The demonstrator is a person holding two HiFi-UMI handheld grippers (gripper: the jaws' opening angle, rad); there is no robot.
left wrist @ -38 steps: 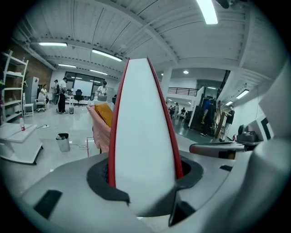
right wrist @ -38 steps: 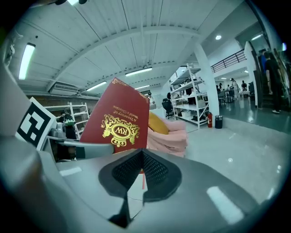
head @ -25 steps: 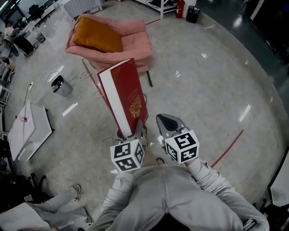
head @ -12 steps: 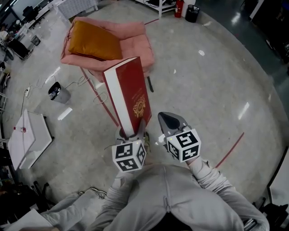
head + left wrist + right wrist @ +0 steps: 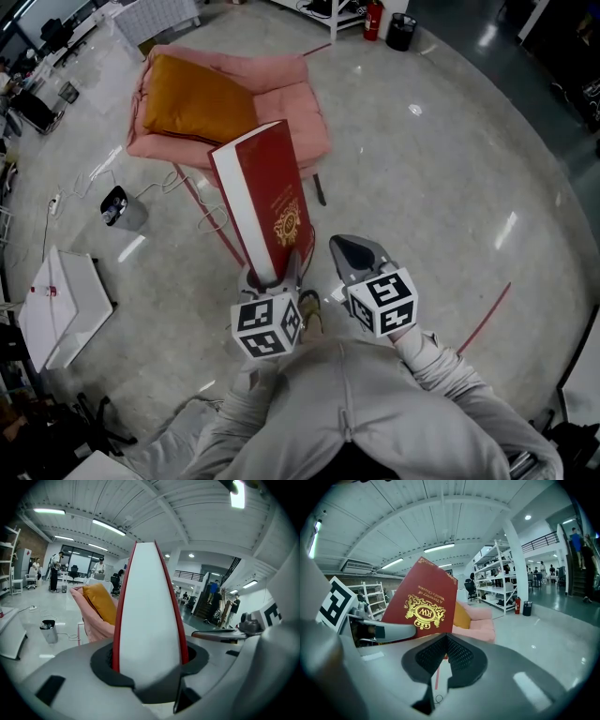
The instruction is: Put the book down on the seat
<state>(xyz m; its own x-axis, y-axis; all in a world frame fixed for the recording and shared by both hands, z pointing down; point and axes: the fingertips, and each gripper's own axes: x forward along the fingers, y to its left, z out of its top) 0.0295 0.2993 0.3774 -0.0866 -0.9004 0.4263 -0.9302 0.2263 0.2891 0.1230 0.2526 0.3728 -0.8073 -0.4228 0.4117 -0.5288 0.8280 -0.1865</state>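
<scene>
A thick red book (image 5: 267, 202) with a gold emblem stands upright in my left gripper (image 5: 275, 272), whose jaws are shut on its lower end. In the left gripper view its white page edge (image 5: 149, 616) fills the gap between the jaws. The pink armchair (image 5: 291, 103) with an orange cushion (image 5: 197, 98) stands on the floor ahead and left, beyond the book. My right gripper (image 5: 354, 255) hovers beside the left one, shut and empty; its view shows the book's cover (image 5: 424, 597) to the left and the armchair (image 5: 480, 625) behind it.
A small bin (image 5: 114, 206) and loose cables (image 5: 202, 202) lie left of the chair. A white panel (image 5: 61, 305) rests on the floor at far left. A red floor line (image 5: 483, 314) runs at right. Shelving (image 5: 501, 578) and people stand far off.
The armchair has drawn nearer and shifted right in the head view as the person moved towards it. The book stays upright in the left gripper; the right gripper keeps its place.
</scene>
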